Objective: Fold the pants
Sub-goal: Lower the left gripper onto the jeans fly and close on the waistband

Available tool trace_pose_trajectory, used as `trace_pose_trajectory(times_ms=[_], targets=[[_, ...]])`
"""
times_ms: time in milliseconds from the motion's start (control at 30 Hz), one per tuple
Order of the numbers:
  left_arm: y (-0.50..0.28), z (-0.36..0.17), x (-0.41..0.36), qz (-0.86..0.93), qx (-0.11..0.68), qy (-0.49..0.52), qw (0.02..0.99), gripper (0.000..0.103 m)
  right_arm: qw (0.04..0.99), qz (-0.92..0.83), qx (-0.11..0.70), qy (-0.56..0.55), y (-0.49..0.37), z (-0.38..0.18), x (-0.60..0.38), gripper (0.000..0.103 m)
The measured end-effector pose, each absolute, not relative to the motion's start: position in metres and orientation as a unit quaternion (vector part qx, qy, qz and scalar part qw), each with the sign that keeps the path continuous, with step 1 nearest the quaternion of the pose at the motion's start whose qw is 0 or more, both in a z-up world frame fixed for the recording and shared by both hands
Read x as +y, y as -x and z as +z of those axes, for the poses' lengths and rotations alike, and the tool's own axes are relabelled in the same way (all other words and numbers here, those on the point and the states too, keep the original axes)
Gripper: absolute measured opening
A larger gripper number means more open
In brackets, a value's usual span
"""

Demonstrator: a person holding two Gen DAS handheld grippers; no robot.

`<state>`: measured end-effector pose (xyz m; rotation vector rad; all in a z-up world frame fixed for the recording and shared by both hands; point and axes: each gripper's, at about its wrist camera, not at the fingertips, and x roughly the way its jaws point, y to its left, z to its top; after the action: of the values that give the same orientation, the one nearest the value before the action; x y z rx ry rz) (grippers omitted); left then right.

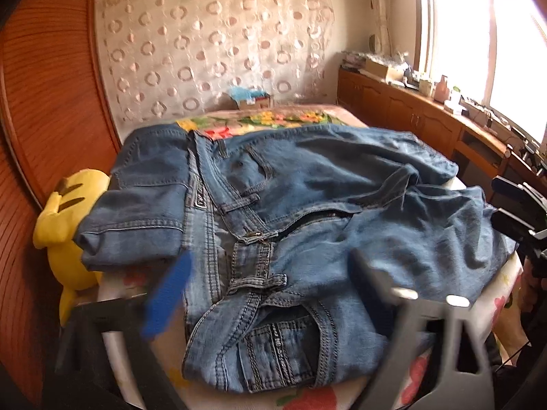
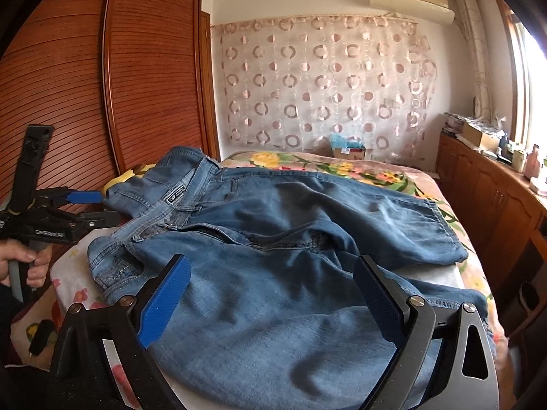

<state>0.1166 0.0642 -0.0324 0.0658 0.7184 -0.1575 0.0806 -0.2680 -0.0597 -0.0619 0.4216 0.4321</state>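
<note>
Blue denim pants (image 1: 290, 212) lie spread and rumpled on a white board on the bed, waistband to the left, legs running right; they also show in the right wrist view (image 2: 273, 246). My left gripper (image 1: 270, 266) is open, its blue-padded fingers (image 1: 167, 297) hovering over the waistband and front pocket, blurred. It also shows at the left of the right wrist view (image 2: 92, 206). My right gripper (image 2: 273, 273) is open and empty above the near leg fabric. It shows at the right edge of the left wrist view (image 1: 502, 201).
A yellow plush toy (image 1: 68, 225) sits left of the board against the wooden wardrobe (image 2: 102, 85). A floral blanket (image 2: 342, 167) covers the bed behind. Wooden cabinets (image 1: 427, 116) with clutter run along the right under the window. A small box (image 2: 348, 150) stands by the curtained wall.
</note>
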Motion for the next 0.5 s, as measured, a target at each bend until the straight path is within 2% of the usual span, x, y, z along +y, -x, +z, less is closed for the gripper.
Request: trace_pose_trajectory(times_ms=[233,300,400,500], targets=[[-0.155,-0.064,0.070,-0.083,0.407,-0.032,0.909,0.057,0.953,0.215,0.212,0.031,-0.090,-0.062,-0.268,0.096],[-0.163,-0.071,0.075,-0.083,0.419,-0.020,0.904,0.049,0.952,0.215,0.215,0.033,-0.092,-0.063,-0.264,0.096],[-0.174,-0.083,0.079,-0.080,0.439,-0.015,0.895,0.044,0.952,0.212,0.216,0.036,-0.091,-0.064,-0.261,0.096],[-0.181,-0.094,0.079,-0.077,0.456,-0.014,0.887,0.044,0.952,0.211,0.219,0.036,-0.089,-0.064,-0.261,0.096]])
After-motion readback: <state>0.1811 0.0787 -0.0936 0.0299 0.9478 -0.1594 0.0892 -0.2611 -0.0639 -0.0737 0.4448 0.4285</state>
